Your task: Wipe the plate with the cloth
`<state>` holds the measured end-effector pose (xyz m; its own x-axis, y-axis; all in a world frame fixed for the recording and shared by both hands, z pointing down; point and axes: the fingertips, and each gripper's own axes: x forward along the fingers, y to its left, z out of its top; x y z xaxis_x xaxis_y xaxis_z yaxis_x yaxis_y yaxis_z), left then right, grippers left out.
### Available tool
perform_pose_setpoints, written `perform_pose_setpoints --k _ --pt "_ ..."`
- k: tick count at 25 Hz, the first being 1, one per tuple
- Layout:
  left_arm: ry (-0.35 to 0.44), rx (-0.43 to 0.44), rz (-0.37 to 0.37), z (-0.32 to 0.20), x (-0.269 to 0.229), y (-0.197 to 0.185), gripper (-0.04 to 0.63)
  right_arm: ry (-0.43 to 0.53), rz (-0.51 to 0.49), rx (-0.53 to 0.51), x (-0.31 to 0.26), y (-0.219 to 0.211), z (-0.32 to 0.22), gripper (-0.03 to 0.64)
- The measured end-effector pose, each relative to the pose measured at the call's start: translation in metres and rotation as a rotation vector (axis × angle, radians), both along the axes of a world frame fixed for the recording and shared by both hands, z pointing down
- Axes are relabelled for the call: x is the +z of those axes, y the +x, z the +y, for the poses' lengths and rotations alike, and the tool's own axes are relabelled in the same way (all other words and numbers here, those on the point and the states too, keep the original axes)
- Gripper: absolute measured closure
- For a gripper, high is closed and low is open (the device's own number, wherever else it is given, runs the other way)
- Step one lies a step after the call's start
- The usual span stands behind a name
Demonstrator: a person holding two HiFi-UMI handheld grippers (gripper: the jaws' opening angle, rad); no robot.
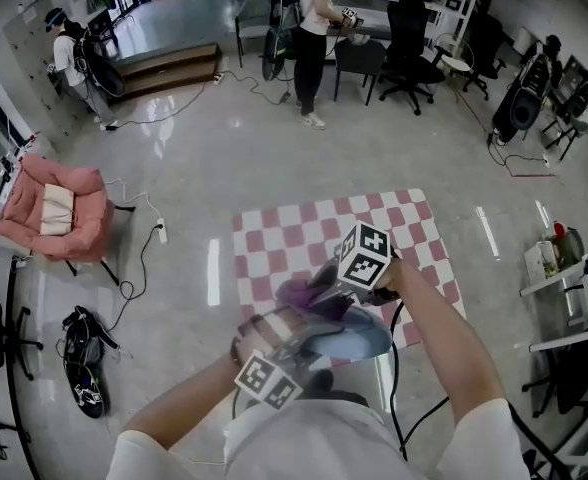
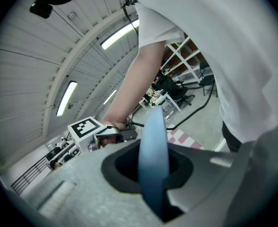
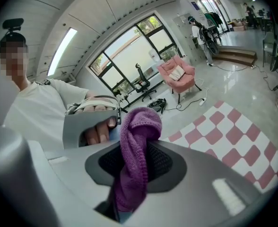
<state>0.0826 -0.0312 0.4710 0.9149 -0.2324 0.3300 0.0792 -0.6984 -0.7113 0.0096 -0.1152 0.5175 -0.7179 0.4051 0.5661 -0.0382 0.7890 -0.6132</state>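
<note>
One plate (image 2: 153, 143) edge-on in left gripper (image 2: 154, 186), cloth (image 3: 135, 150) bunched in right gripper (image 3: 129, 186).

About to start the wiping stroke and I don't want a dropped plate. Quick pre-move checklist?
1. Grip on plate: ok. The left gripper has its jaws shut on the rim.
2. Grip on cloth: ok. It is bunched between the jaws of the right gripper.
3. Contact between cloth and plate: cannot tell. They overlap in the head view, but touching is unclear.
4. Drop zone: ok. The checkered mat lies below both grippers.
5. Bystanders: ok. The standing person is far off by the chairs.
</note>
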Motion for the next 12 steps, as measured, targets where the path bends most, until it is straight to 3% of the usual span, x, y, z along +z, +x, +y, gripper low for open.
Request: perform_pose_setpoints --k 12 --pt "0.014 0.000 0.007 0.003 -0.007 -0.001 0.554 -0.037 0.108 0.128 0.044 0.026 -0.023 0.503"
